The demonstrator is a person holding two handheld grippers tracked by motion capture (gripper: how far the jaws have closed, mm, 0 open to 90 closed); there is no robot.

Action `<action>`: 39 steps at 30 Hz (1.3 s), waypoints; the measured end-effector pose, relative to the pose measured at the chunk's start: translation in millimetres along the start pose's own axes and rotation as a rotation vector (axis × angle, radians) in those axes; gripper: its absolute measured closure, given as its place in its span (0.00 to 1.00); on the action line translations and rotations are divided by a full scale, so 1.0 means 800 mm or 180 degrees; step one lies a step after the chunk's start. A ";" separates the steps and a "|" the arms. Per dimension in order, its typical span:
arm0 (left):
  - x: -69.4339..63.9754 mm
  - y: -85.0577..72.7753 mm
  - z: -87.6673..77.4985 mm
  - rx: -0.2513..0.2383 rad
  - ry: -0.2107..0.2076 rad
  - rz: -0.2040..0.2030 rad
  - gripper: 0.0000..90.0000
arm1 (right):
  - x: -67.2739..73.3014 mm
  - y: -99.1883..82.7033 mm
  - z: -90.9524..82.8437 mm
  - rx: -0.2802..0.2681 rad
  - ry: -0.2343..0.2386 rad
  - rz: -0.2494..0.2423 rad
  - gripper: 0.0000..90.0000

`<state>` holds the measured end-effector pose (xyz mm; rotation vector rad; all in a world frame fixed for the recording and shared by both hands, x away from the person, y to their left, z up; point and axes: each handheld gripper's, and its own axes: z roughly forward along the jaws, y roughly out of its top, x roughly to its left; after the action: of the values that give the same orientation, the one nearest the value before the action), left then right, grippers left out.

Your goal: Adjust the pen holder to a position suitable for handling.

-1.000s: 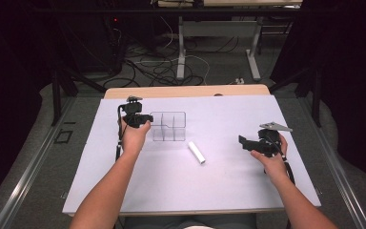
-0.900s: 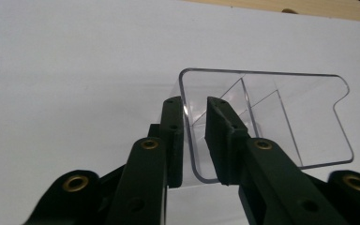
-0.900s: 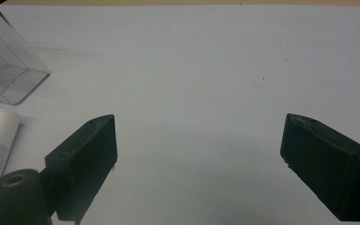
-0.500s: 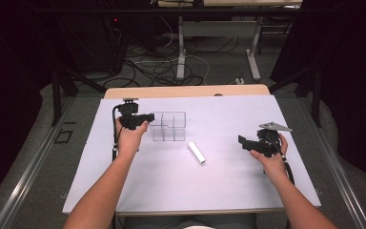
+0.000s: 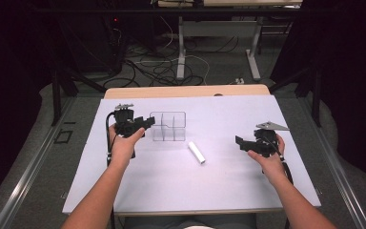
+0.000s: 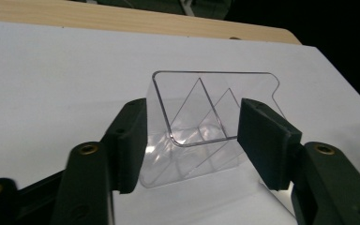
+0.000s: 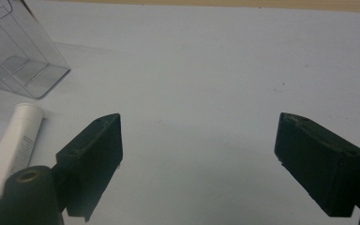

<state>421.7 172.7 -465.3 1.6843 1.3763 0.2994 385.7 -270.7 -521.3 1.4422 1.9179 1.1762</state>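
Straddling the near end of the clear plastic organizer (image 6: 201,117), the left gripper (image 6: 192,136) has just been opening its jaws, and the two black pads now stand off the walls on either side, so the box sits between them released rather than gripped. From above, that same left gripper (image 5: 145,123) sits at the left end of the organizer (image 5: 169,126), which stands upright on the table, its thin dividers marking off compartments. Over on the other side the right gripper (image 5: 240,142) rests well apart from it, jaws spread wide with nothing between them; its own camera shows the right gripper (image 7: 199,159) framing bare white surface. A white tube (image 5: 196,152) lies flat between the two hands, just in front of the organizer's right corner and not touching it. The white tabletop (image 5: 171,186) has a strip of pale wood (image 5: 186,91) showing along its far edge. Beyond that the room is dark, with cables (image 5: 162,67) tangled on the grey floor around the white legs of another desk (image 5: 181,47). Only up close, in the left gripper view, do the organizer's slanting inner partitions and rounded rim read clearly; the right gripper view adds faint print on the tube (image 7: 11,143) and a corner of the organizer (image 7: 21,56).
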 end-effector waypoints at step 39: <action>-0.006 -0.076 -0.007 -0.0093 -0.0227 0.0526 0.00 | 0.065 0.015 0.017 0.0630 0.0475 -0.0018 0.20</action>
<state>376.8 168.8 -506.4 1.7708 1.1780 0.3481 384.8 -216.7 -511.9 1.4833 2.1921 1.1471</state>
